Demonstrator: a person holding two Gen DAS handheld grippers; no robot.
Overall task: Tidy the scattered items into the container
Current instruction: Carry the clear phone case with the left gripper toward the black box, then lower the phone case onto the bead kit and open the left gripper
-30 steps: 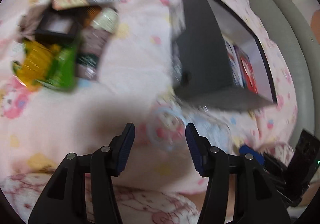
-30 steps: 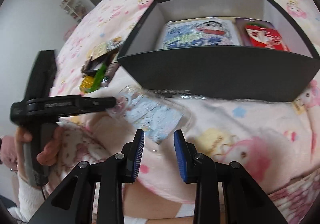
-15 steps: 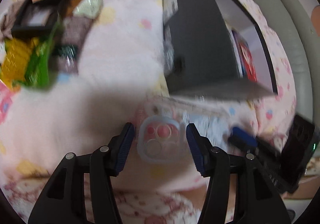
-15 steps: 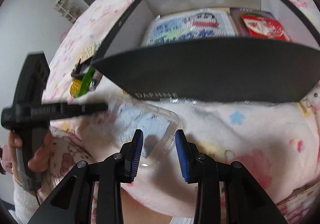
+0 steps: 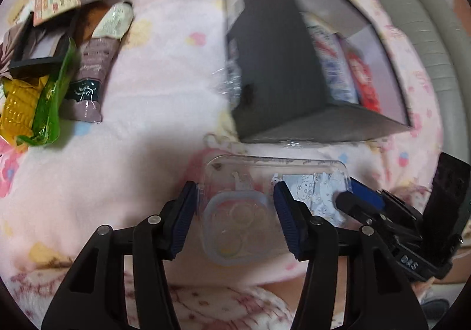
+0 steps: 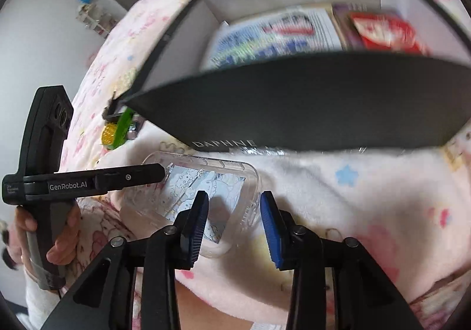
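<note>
Clear phone case flat on pink blanket, just in front of dark box. Left gripper straddles camera end, pads apparently not pressing. Right gripper opening, case end between jaws. Tip: let left clamp side rims firmly before lifting; slippery plastic.

On the near wall of the dark box you can read "DAPHNE" in pale capitals, low near its bottom edge. Your left gripper carries "GenRobot.AI" in white along its side. In your left wrist view, the right gripper shows small white marks on its body that look like "DAS", though they are too small for certainty.
</note>
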